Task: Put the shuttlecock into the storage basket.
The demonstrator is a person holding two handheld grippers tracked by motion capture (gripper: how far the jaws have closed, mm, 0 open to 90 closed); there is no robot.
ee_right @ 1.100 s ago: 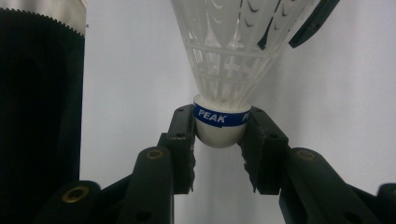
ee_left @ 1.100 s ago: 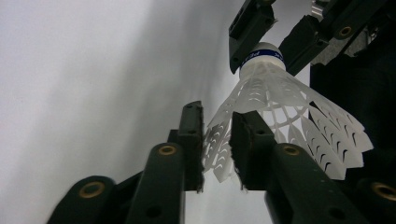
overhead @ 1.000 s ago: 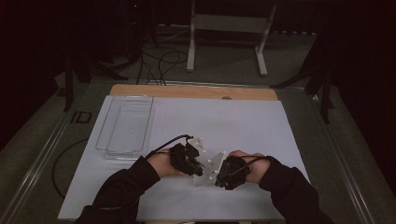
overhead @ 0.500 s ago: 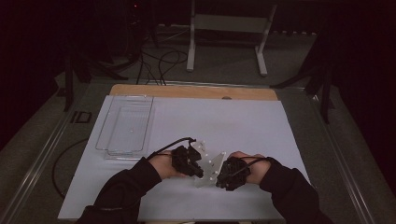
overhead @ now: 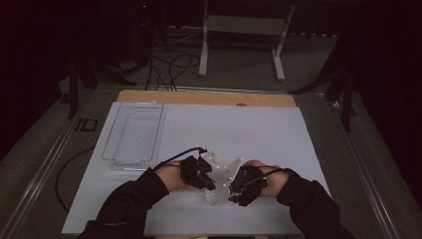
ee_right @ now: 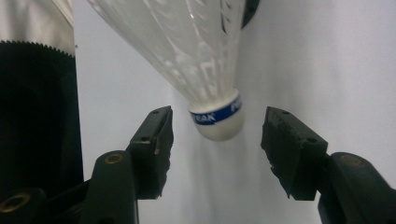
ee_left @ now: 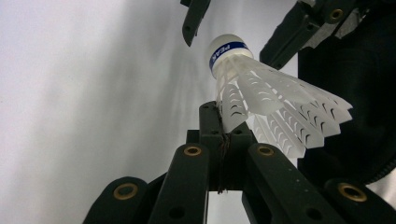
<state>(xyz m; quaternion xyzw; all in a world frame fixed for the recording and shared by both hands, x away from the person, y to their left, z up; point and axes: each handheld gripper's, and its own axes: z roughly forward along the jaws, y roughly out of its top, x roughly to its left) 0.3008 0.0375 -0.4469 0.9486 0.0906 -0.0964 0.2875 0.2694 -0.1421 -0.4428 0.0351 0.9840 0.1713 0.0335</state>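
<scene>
Left gripper (ee_left: pixel 219 121) pinches the shuttlecock (ee_left: pixel 261 102) skirt — right gripper (ee_right: pixel 217 140), just opening, stands clear of its cork.

A wooden-edged table (overhead: pixel 204 97) is carrying a broad white sheet (overhead: pixel 234 129) across its top, and a clear plastic tray (overhead: pixel 133 133) is lying directly on that sheet near its far-left corner.

1. The shuttlecock (ee_left: pixel 261 88) had a blue band (ee_left: pixel 227 50) round its white tip w/ white letters on it.
2. Left gripper view: letters read "PEAK".
3. Right gripper view: only "EAK" showed on the band (ee_right: pixel 216 115), rest hidden.
</scene>
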